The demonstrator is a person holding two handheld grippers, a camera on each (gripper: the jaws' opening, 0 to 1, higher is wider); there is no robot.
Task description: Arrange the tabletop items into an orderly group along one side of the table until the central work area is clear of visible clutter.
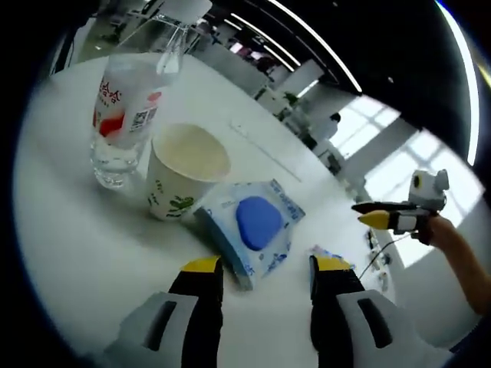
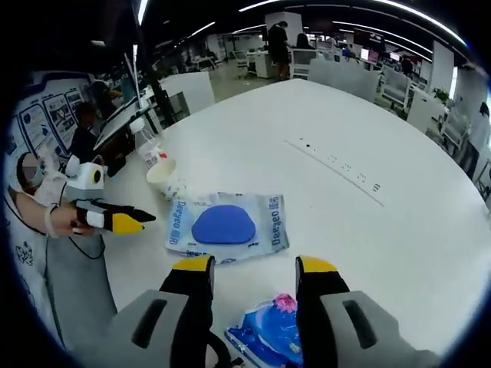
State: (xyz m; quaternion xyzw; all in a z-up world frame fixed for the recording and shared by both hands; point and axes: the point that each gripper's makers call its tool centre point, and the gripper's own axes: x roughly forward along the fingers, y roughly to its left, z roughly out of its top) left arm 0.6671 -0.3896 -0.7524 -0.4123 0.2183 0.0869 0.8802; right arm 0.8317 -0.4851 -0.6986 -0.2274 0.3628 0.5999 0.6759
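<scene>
Already grouped at one edge of the white desk (image 1: 69,253) are a clear water bottle (image 1: 123,115), a paper cup (image 1: 186,170) just beside it and a blue-and-white wipes pack (image 1: 253,230) lying flat, its corner touching or nearly touching the cup's base. A smaller blue packet (image 2: 268,337) lies apart from them, right under the right hand-held gripper (image 2: 253,268), partly hidden by its body.

The left hand-held gripper (image 1: 265,264) hovers over the near end of the wipes pack with its jaws wide apart and nothing between them. The right one is likewise spread and empty, its yellow tips above the packet's far edge.

Most of the risk, as I judge it, sits with the cup: it looks empty and light, so any shove on the wipes pack toward it could tip it or knock it into the bottle. The bottle is tall and holds only a little water at the bottom, so a bump high on its side may topple it too.

The small packet looks soft and crinkly; a shallow pinch on a loose edge could slip, or drag it across the desk. With both tools working near each other, a careless reach could make them collide over the wipes pack
</scene>
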